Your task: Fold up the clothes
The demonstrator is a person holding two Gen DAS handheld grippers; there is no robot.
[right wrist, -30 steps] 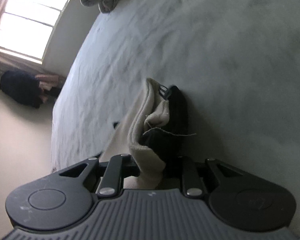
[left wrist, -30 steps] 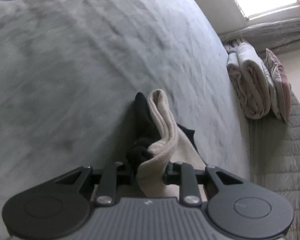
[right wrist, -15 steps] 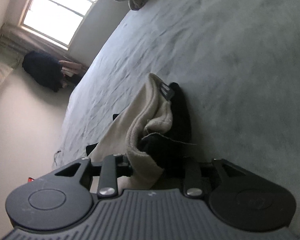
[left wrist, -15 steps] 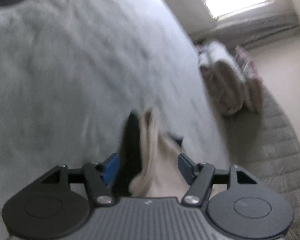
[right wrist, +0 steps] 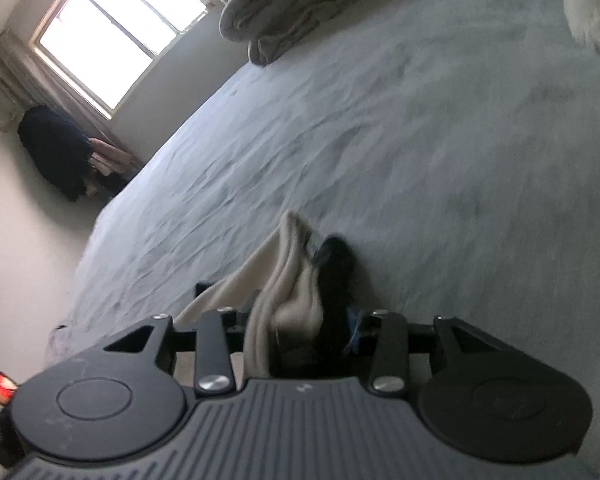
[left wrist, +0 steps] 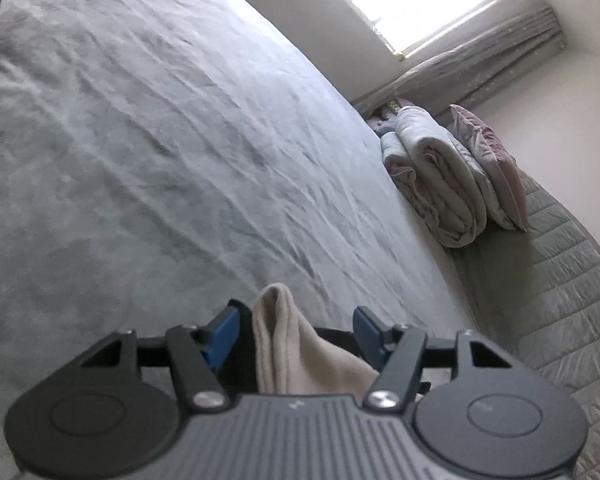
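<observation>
While one beige-and-black garment (left wrist: 287, 344) lies on the grey bed (left wrist: 147, 152), the left gripper (left wrist: 295, 330) jaws are closing and the right gripper (right wrist: 300, 320) jaws opening, neither pressing it; no legible writing.

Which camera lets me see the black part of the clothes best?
The right wrist view. There the black part of the garment sticks up clearly beside the cream folds. In the left wrist view, only a dark sliver peeks out beside the cream fabric.
</observation>
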